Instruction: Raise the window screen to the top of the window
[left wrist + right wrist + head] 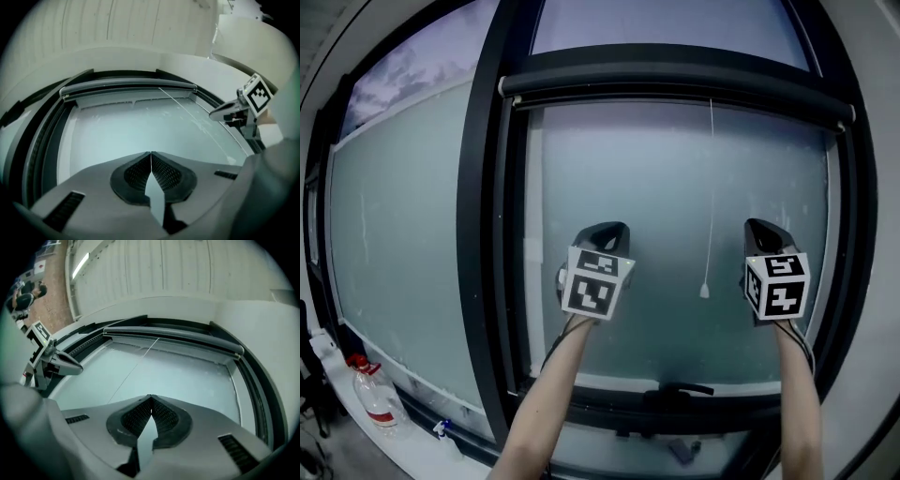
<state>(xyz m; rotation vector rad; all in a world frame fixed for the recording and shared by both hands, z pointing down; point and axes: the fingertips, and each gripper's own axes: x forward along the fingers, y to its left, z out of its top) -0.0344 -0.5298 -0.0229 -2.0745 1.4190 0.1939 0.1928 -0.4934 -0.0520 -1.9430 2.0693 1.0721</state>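
Frosted window glass fills the head view; the dark rolled window screen sits along its top edge, with the white pull cord hanging free. Left gripper view: left tongs pressed together, empty. Right gripper view: right tongs likewise (nothing held). With the cord loose, the screen may slip down.

Pane is open above both grippers, up to the dark top bar, which caps the way. Thin cord w/ small end bob hangs btwn L gripper and R gripper, nearer the R one, touching neither. Dark frame post stands just left of L gripper, and the frame side is near R gripper. Handle juts from the bottom rail, below and btwn the grippers. Bottle sits on the sill, well off left.
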